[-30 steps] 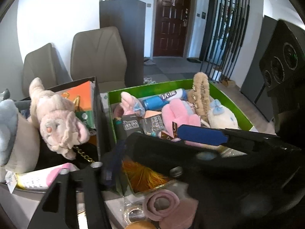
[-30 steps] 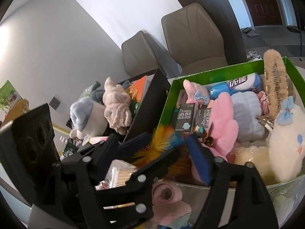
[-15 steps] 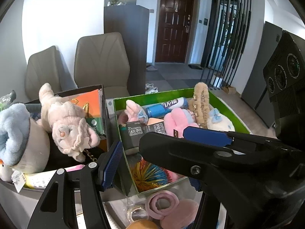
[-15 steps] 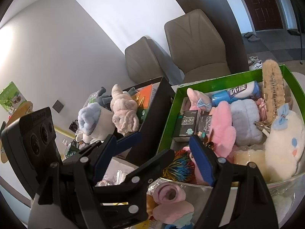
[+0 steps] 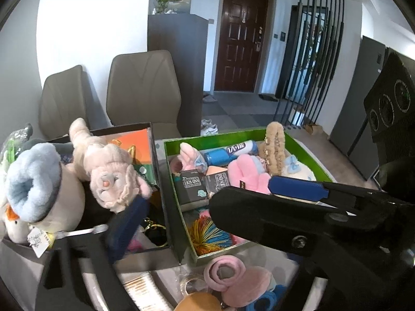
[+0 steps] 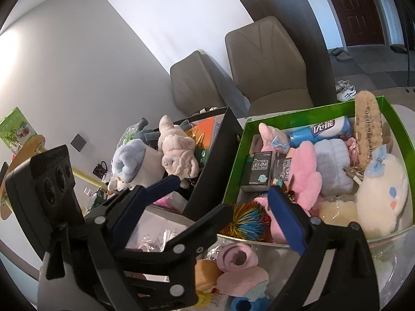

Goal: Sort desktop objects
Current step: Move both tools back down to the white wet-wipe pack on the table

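- Your left gripper [image 5: 205,202] hangs above the near edge of the black box [image 5: 155,155], jaws opening wide with nothing gripped between them. One blue pad sits just in front of the pink plush pig [image 5: 111,173] — lower from here and you could snag it or tip the blue-capped plush [image 5: 36,189] over the box's left rim.
- The rainbow stringy ball [image 5: 207,233] lies in the near-left corner of the green box [image 5: 181,140], close against the wall. It looks light and springy, so I judge a brush from either finger could flick it out onto the table.
- Your right gripper [image 6: 225,194] is angled down over the gap between the two boxes, jaws opening wide and empty; its right pad stands just in front of the pink fluffy plush [image 6: 306,178] — a careless closing could catch fur instead of a target.
- Loose items crowd the table below both tools: a pink rolled plush [image 6: 238,256], an orange piece [image 6: 207,272], a crinkly clear packet [image 6: 155,238]. They touch or overlap, so a pinch may lift two at once.
- Both tools overlap in view; watch that they don't collide.
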{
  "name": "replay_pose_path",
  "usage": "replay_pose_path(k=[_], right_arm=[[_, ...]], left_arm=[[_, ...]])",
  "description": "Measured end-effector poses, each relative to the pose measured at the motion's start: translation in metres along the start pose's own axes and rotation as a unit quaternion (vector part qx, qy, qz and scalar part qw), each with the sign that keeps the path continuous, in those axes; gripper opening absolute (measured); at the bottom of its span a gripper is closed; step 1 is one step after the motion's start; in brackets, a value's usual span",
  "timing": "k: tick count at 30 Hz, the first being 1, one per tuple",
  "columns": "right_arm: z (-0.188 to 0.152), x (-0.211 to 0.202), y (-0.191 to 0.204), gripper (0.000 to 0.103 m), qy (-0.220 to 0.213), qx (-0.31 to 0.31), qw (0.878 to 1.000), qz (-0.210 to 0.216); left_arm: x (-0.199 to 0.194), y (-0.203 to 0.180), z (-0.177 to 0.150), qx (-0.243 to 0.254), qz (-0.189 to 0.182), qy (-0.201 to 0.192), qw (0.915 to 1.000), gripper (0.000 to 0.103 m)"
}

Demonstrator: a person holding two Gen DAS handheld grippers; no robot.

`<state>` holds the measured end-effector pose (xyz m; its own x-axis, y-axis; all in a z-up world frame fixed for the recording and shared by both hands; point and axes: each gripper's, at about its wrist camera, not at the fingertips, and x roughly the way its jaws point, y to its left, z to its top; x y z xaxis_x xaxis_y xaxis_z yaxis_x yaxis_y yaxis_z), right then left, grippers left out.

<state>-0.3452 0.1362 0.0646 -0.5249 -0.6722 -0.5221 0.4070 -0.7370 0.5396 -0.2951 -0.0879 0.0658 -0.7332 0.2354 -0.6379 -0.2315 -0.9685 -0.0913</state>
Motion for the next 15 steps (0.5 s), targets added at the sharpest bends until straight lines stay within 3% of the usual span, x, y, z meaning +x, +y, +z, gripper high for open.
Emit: replay_pose_path(k=[3, 15], right_arm=[[-0.001, -0.003, 0.004, 0.103, 0.001, 0.0, 1.0, -0.004], [-0.008, -0.024, 0.019, 0.103, -0.016, -0.005, 1.0, 0.0]], left_arm=[[-0.008, 0.002, 0.0, -0.003, -0.004, -0.008, 1.0, 0.103], [-0.031, 0.009, -0.007, -0.009, 0.016, -0.022, 0.9996, 0.103]])
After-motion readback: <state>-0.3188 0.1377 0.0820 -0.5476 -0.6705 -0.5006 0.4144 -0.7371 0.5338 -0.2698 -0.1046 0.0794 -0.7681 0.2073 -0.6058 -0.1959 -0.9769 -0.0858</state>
